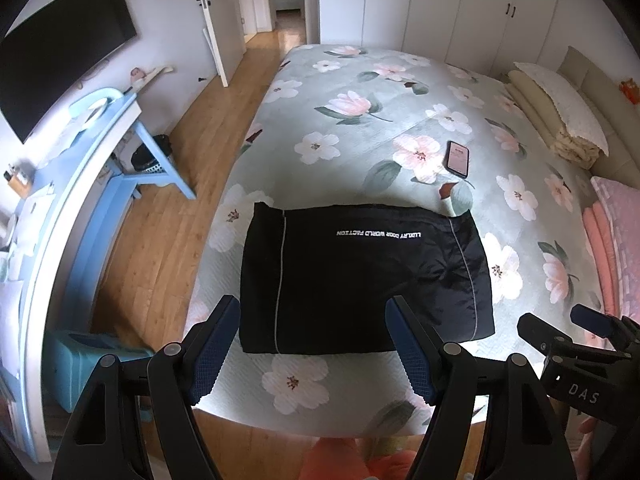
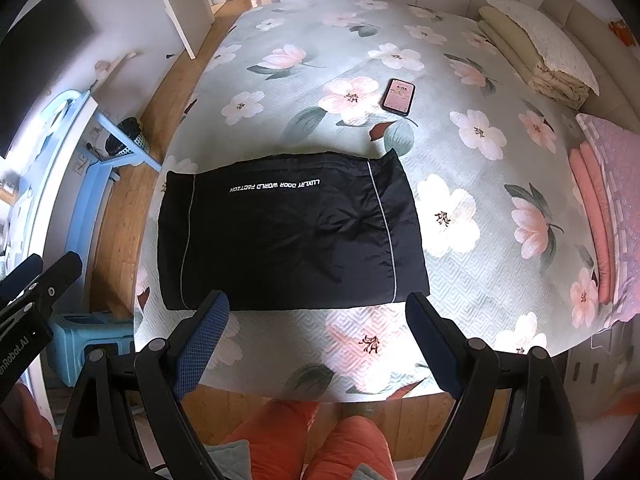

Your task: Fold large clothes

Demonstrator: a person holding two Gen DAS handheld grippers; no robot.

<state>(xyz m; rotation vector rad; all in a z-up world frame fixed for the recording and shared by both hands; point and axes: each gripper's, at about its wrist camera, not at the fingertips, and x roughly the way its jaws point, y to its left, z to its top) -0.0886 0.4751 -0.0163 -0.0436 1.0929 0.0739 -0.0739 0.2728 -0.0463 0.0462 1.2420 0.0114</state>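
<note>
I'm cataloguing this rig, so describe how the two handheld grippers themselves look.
The left gripper and the right gripper look alike: matte black plastic frames with triangular cut-outs and round grey pivot pins. Their fingers are long and flat, faced with dark blue, grid-textured pads. White lettering marks the bodies: "DAS" on the right one seen from the left wrist. No cables show.

The folded garment (image 2: 288,232) lies on the bed (image 2: 460,280) near its foot edge. Behind the garment, toward the far side, a phone (image 2: 398,96) rests on the cover. Right of the garment, stacked bedding (image 2: 536,60) sits at the headboard end. Left of the garment, off the bed, stands a desk (image 2: 100,136).
</note>
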